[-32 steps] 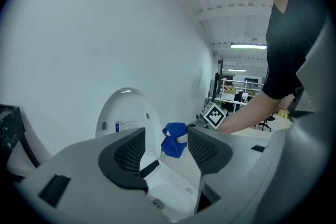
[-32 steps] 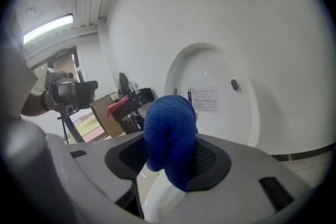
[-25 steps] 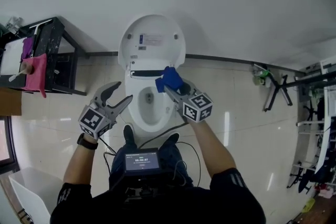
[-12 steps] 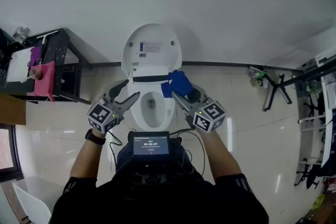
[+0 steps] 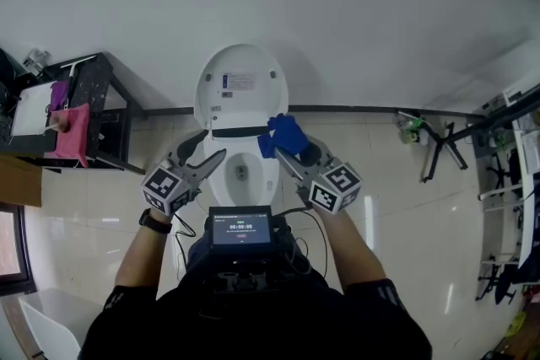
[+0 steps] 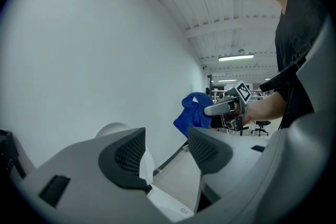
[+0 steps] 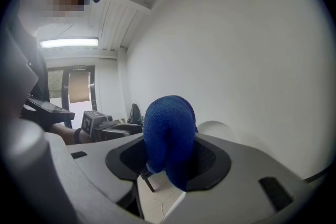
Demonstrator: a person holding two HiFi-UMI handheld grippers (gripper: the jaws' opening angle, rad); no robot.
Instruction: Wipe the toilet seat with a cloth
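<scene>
Head view: right hand-held gripper (image 5: 285,151) pinches the cloth (image 5: 283,134) mid-frame, with the seat (image 5: 268,178) just below-left of it. Left hand-held gripper (image 5: 212,144) is spread, empty, on the seat's left.

- The cloth (image 5: 283,135) is seen as deep blue and knitted-looking, bunched into a rounded wad (image 7: 168,144). It is clamped between the jaws of the right gripper (image 5: 285,151) and held over the right rear of the toilet, near the hinge.
- The toilet seat (image 5: 265,173) is seen as a white ring around the bowl, with the white lid (image 5: 240,80) raised against the wall behind it.
</scene>
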